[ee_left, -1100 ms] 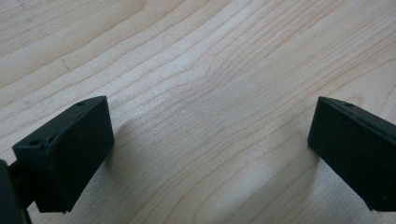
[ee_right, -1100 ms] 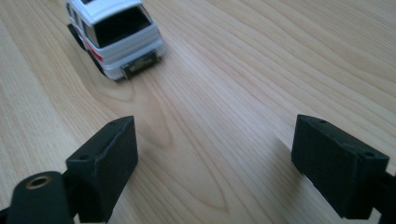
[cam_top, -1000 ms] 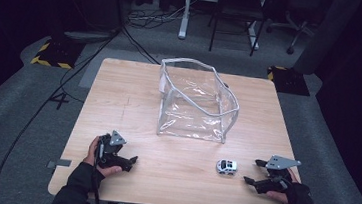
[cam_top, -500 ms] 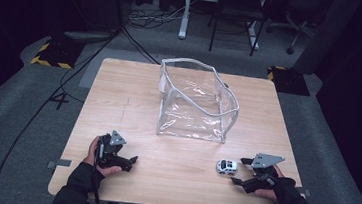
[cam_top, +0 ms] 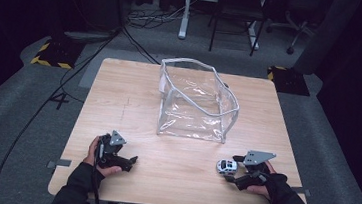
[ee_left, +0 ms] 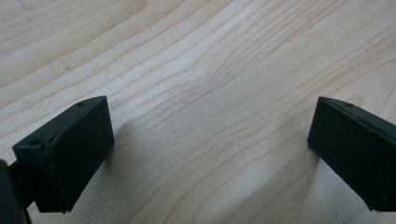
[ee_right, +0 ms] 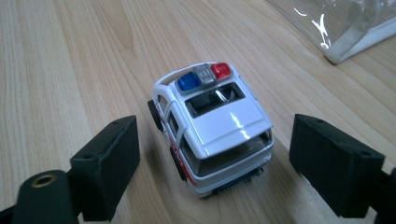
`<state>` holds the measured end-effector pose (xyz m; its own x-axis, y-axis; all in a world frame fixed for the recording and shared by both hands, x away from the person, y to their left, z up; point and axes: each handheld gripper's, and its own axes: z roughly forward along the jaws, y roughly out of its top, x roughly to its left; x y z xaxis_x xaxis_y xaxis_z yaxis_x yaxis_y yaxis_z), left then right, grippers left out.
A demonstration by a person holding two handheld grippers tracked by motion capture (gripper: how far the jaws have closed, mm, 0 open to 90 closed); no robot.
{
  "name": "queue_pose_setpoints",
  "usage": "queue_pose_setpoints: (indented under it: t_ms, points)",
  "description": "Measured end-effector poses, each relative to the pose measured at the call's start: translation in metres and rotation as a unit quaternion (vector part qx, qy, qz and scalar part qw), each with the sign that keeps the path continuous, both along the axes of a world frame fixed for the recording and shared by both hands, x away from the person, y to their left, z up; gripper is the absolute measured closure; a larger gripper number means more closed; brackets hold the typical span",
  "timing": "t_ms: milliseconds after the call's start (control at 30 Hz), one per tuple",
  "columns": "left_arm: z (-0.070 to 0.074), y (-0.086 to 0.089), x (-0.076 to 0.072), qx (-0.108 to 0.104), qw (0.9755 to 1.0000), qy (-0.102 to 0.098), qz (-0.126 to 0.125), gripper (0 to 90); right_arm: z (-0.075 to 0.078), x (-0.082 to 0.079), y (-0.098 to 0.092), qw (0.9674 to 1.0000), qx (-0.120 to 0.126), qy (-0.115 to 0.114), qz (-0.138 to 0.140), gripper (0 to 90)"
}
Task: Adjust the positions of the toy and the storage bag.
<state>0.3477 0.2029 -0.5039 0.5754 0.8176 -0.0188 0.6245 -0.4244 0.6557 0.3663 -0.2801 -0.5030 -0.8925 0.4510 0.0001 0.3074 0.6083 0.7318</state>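
Right gripper (ee_right: pixel 212 154) with fingers (ee_right: pixel 107 163) spread wide and just been closing a little — not yet touching anything. Between them, a small white toy police car (ee_right: pixel 212 126) with a blue and a red light on its roof, standing on its wheels on the wooden counter (ee_right: pixel 56 60), back end near the fingers, a gap on each side. From the high view, the same toy police car (cam_top: pixel 226 165) just beside the right gripper (cam_top: pixel 234 176), near the front right of the counter (cam_top: pixel 174 151). Close behind it, a see-through bag (cam_top: pixel 196 103) standing open. Left gripper (ee_left: pixel 210 154) with fingers (ee_left: pixel 70 149) spread wide too — nothing between them but bare wood, well apart from the car.
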Motion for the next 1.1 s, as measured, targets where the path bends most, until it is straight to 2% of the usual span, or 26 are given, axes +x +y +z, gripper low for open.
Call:
queue_pose_setpoints:
  t_ms: [67, 100, 133, 167, 200, 233, 267, 500, 700, 733, 767, 1100]
  points:
    - [0.0, 0.0, 0.0, 0.0, 1.0, 0.0, 0.0, 0.6, 0.0005, -0.0006, 0.0018, 1.0, -0.001, 0.006, -0.006, 18.1]
    - [0.0, 0.0, 0.0, 0.0, 1.0, 0.0, 0.0, 0.6, -0.0001, 0.0017, 0.0029, 1.0, 0.004, -0.006, 0.003, 18.8]
    - [0.0, 0.0, 0.0, 0.0, 1.0, 0.0, 0.0, 0.5, 0.0007, 0.0, 0.0036, 1.0, 0.001, 0.006, -0.005, 19.9]
    - [0.0, 0.0, 0.0, 0.0, 1.0, 0.0, 0.0, 0.6, -0.0001, 0.0016, 0.0049, 1.0, 0.005, -0.005, 0.004, 20.6]
    - [0.0, 0.0, 0.0, 0.0, 1.0, 0.0, 0.0, 0.6, 0.0001, 0.0017, 0.0056, 1.0, 0.004, -0.004, 0.004, 21.2]
    - [0.0, 0.0, 0.0, 0.0, 1.0, 0.0, 0.0, 0.6, 0.001, 0.0003, 0.0059, 1.0, 0.001, 0.008, -0.003, 21.4]
    - [-0.0001, -0.0001, 0.0, 0.0, 1.0, -0.001, 0.001, 0.6, -0.0001, 0.0032, 0.0068, 0.9999, 0.006, -0.007, 0.011, 21.5]
    - [-0.0001, -0.0001, -0.0001, 0.0, 1.0, -0.001, 0.001, 0.6, -0.0002, 0.003, 0.0073, 0.9999, 0.009, -0.005, 0.011, 22.7]
    - [0.0, 0.0, 0.0, 0.0, 1.0, 0.0, 0.0, 0.6, 0.0004, 0.0027, 0.0076, 0.9998, 0.011, -0.011, 0.012, 30.5]
    - [0.0, 0.0, 0.0, 0.0, 1.0, 0.0, 0.0, 0.6, 0.0012, 0.0007, 0.0077, 1.0, 0.008, 0.001, 0.004, 32.3]
    - [0.0, 0.0, 0.0, 0.0, 1.0, 0.0, 0.0, 0.6, 0.0012, -0.0003, 0.008, 0.9999, 0.01, 0.002, 0.003, 35.0]
    - [0.0, 0.0, 0.0, 0.0, 1.0, 0.0, 0.0, 0.6, 0.0013, -0.0006, 0.0078, 0.9999, 0.014, 0.0, 0.009, 38.7]
